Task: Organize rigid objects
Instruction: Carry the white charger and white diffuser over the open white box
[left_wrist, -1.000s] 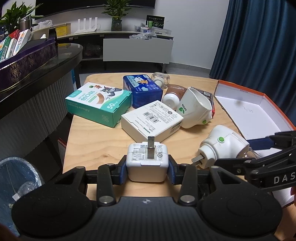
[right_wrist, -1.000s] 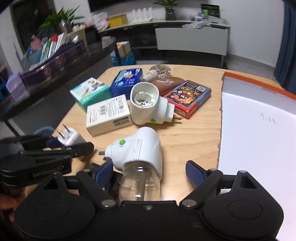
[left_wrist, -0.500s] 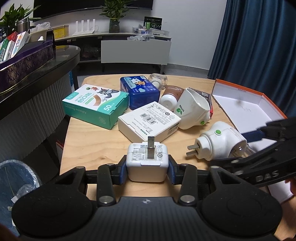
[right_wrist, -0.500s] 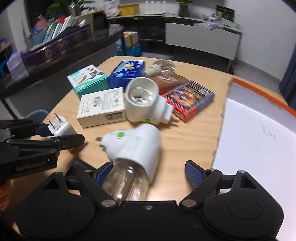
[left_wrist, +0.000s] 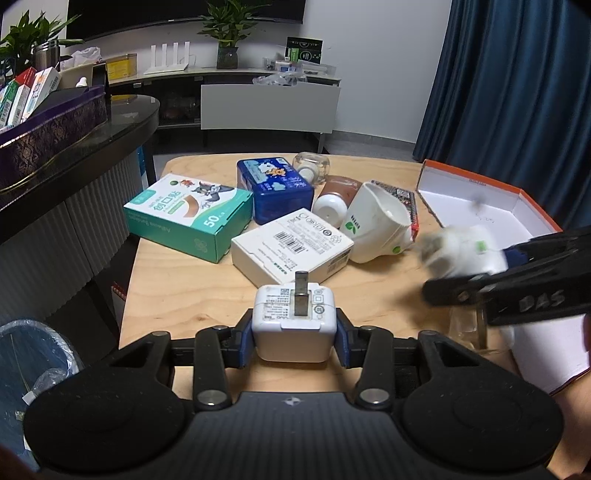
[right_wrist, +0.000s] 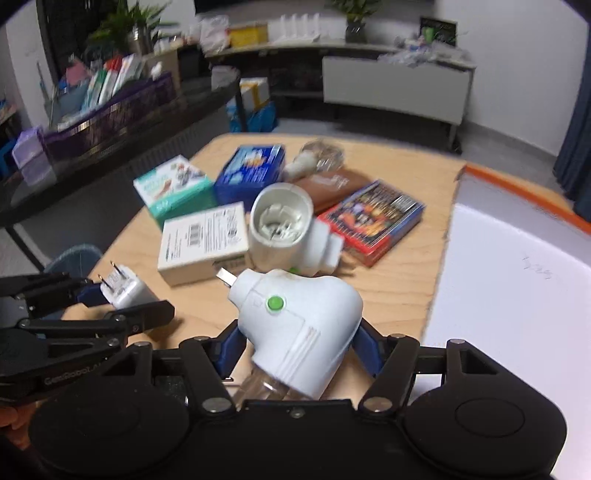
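White square charger, prongs up, clamped over table edge. White plug-in vaporizer, green button, clear bottle underneath, held tilted.

Right gripper grips vaporizer (plug-in).

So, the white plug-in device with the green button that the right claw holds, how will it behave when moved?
The plug-in device looks stiff and probably light. Its rounded shell may slip or turn between the right claw pads. The clear bottle under it seems fragile.
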